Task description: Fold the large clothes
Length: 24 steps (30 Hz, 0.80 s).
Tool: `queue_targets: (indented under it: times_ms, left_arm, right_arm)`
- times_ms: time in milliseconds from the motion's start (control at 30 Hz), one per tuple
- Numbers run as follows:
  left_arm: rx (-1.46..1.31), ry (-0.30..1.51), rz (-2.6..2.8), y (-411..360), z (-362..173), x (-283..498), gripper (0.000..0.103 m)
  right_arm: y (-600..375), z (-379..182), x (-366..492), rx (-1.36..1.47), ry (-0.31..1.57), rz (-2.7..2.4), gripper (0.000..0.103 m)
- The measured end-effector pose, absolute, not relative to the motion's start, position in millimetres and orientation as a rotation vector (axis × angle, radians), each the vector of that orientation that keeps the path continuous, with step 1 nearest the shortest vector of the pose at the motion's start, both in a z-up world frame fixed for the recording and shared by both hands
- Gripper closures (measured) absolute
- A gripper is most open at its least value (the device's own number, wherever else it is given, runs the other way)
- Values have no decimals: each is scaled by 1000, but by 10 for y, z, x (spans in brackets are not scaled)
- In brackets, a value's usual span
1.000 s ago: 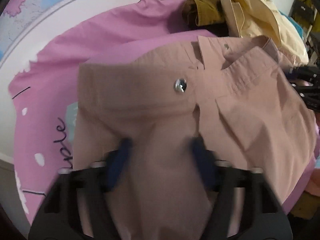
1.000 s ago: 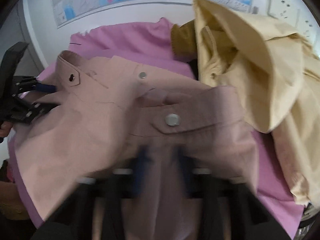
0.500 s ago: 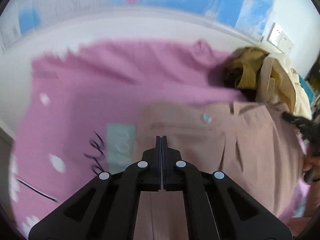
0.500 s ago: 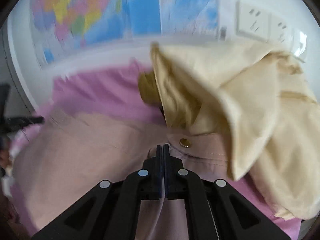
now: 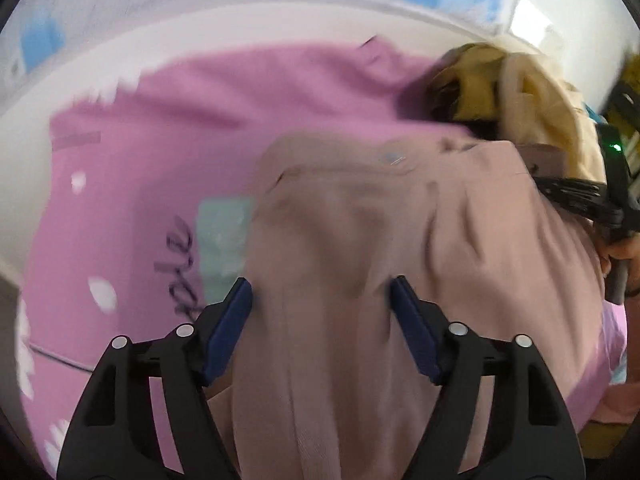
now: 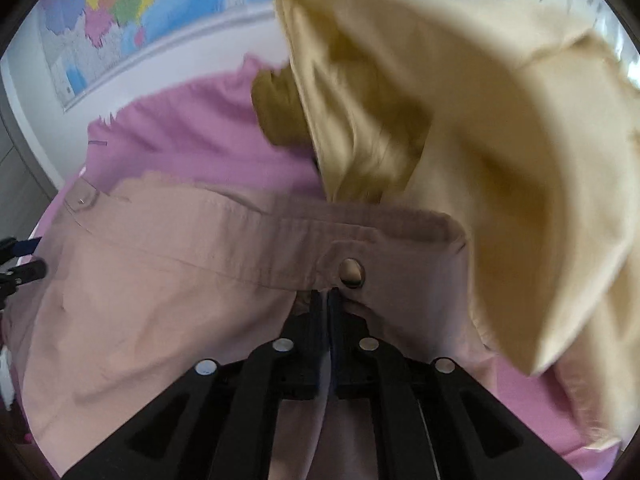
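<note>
Dusty-pink cotton garment lies spread on a pink sheet, waistband side away from both cameras. Left gripper: jaws spread wide, having just been opening; cloth runs between the blue pads but they do not press it. Right gripper: jaws pressed together, pinching a fold of the garment just below a metal snap on the waistband. In the left view the right gripper shows at the garment's far right edge; in the right view the left gripper's tips show at its left edge.

Sheet: pink, white flecks, black script lettering and a pale green patch, part hidden under the garment. Cream clothes are heaped on the right, overlapping the garment's right end; a mustard piece sits behind them. Wall behind is white, with a coloured map on it.

Garment: stitched waistband, tab with a snap at its left end, soft creases, motion-blurred in the left view.
</note>
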<state>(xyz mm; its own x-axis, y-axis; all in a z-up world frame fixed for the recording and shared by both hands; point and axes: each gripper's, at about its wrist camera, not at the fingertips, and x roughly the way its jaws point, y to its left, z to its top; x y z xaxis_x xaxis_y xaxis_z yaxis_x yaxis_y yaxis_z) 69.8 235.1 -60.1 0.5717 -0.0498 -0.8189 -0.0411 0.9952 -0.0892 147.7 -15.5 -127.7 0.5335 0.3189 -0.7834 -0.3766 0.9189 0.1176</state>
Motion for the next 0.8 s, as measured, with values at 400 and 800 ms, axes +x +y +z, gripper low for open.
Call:
queue_targets:
  times_ms: [400,800]
  left_arm:
    - [-74,874,92,2335,-456,410,29]
    - [-72,857,71,2313,-446,9,19]
  right_arm:
    - [-533,-903,740,-30,832,492,58]
    - [-958,-1014,264,40,858,439,37]
